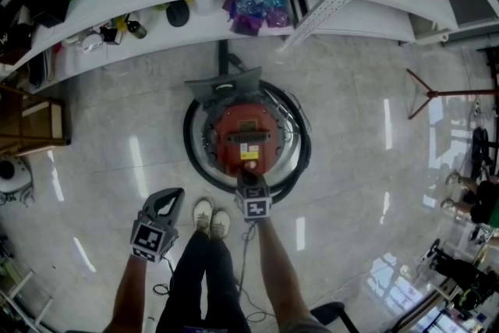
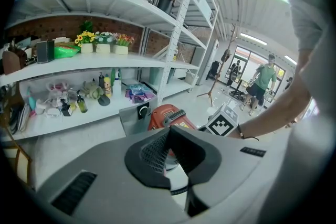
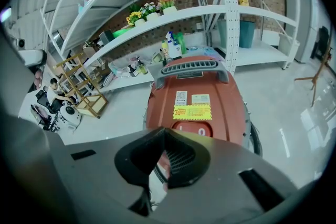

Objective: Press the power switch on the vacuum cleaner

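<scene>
The right gripper (image 3: pixel 164 134), jaws together and empty, hovers at the near end of the red vacuum (image 3: pixel 197 86). What seems to be its switch (image 3: pixel 195 128) lies just ahead of the tips. The left gripper (image 2: pixel 171 127), likewise closed and empty, hangs to its left, apart from the vacuum.

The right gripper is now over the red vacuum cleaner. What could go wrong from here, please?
1. The right gripper has its fingers closed near the red switch, which its body partly hides; the push might land on the yellow label instead.
2. A thin cable runs by the shoes; stepping forward could snag it.
</scene>
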`<action>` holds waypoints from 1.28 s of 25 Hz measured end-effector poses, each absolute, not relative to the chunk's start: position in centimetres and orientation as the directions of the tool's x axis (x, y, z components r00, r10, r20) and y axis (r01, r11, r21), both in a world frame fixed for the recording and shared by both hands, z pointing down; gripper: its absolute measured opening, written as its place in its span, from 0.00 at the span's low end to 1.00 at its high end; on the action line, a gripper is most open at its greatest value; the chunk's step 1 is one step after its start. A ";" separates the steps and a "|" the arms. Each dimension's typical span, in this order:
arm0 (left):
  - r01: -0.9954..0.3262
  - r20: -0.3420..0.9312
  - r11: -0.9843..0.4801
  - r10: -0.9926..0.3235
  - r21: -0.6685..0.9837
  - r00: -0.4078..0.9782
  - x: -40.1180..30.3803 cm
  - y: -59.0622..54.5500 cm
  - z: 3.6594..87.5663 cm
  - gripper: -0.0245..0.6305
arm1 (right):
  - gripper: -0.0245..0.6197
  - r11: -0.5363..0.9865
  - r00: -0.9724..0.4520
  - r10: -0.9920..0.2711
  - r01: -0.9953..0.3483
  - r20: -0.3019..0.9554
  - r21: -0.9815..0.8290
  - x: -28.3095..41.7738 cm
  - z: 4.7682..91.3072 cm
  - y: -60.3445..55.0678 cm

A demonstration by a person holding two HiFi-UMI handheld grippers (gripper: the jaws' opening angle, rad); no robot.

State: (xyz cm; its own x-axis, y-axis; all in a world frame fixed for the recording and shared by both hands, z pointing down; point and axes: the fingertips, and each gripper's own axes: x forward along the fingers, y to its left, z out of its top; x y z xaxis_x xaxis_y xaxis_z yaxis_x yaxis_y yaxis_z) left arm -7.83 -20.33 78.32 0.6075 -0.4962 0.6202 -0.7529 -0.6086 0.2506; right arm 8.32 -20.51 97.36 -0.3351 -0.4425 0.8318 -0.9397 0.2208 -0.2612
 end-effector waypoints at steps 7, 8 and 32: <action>-0.763 0.624 -0.596 -0.503 0.250 0.598 -8.4 -20.4 78.2 0.05 | 0.05 0.210 -0.347 -0.437 -0.936 0.830 -0.282 8.2 97.5 -20.5; -0.763 0.624 -0.596 -0.503 0.251 0.598 -8.4 -20.4 78.2 0.05 | 0.05 0.206 -0.353 -0.438 -0.935 0.827 -0.290 8.2 97.3 -20.6; -0.767 0.631 -0.591 -0.501 0.251 0.592 -8.6 -20.4 79.0 0.05 | 0.05 0.161 -0.397 -0.426 -0.917 0.813 -0.364 8.2 98.5 -20.7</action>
